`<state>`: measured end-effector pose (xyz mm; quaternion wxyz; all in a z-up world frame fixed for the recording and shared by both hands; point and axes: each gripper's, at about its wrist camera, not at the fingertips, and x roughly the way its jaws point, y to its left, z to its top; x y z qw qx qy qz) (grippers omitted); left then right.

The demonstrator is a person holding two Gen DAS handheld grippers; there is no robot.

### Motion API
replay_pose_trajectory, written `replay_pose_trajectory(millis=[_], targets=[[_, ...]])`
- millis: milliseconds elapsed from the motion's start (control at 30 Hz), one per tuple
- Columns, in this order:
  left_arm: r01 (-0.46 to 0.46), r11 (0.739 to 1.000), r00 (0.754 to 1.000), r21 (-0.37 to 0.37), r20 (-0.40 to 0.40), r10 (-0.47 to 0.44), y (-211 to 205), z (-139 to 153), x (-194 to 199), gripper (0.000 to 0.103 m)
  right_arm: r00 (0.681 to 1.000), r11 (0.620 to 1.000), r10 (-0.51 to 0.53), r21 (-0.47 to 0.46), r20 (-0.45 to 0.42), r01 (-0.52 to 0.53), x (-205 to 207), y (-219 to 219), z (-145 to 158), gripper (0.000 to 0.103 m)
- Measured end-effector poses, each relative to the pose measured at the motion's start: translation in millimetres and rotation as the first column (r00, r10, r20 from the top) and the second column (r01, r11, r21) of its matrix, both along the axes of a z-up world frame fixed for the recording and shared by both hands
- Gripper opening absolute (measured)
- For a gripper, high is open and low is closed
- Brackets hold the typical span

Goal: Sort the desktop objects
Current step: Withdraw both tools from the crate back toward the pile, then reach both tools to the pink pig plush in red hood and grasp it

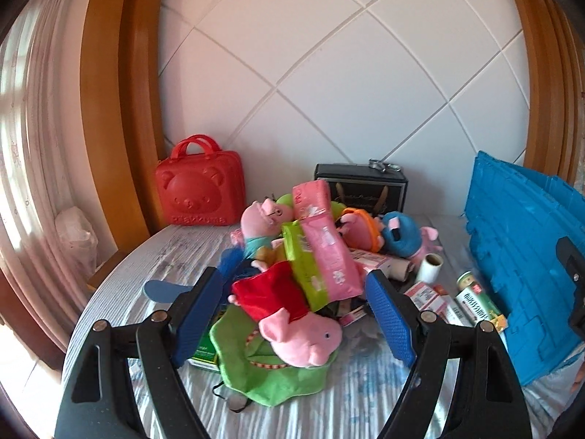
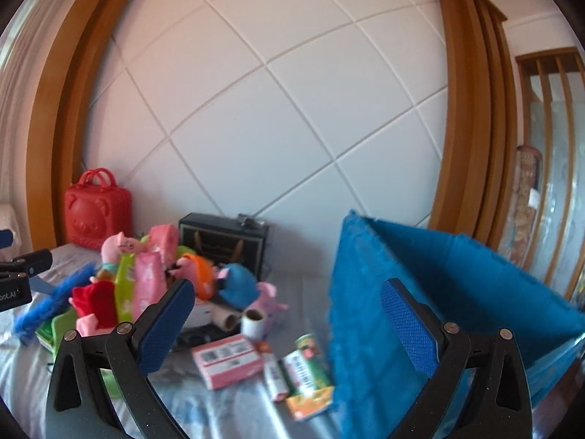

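Hovering spread and empty, both tools, left (image 1: 294, 314) and right (image 2: 287, 323), face one blue crate (image 2: 457, 292) and two pink packets (image 1: 325, 241).

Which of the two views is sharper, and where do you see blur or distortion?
Left wrist view: sharp; the pink pig plush and the print on the green can are crisp. Right wrist view: softer, the pink box and blue crate look smeared. Both: fisheye bends the wall tile lines and darkens the corners.
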<state>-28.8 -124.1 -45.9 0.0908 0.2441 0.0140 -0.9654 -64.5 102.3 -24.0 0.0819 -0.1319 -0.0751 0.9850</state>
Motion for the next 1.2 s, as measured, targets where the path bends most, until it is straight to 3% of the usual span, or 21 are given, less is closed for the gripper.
replay_pose_trajectory(millis=[233, 500, 900, 1200], targets=[[-0.071, 0.997, 0.988, 0.018, 0.141, 0.068, -65.1, -59.2, -21.9, 0.081, 0.988, 0.998, 0.016, -0.056, 0.151, -0.008, -35.4, -27.3, -44.2, 0.103], [-0.136, 0.990, 0.935, 0.041, 0.335, 0.114, -101.7, -131.6, -38.2, 0.081, 0.947, 0.995, 0.051, -0.096, 0.316, -0.022, -77.9, -36.4, -97.1, 0.103], [-0.142, 0.990, 0.920, 0.027, 0.373, 0.121, -106.4, -147.9, -65.0, 0.081, 0.880, 0.979, 0.171, -0.176, 0.444, -0.102, -123.0, -57.3, -142.5, 0.103], [-0.101, 0.994, 0.914, 0.041, 0.399, 0.076, -123.4, -165.5, -83.5, 0.081, 0.828, 0.958, 0.276, -0.208, 0.489, -0.196, -137.7, -114.3, -170.9, 0.103]])
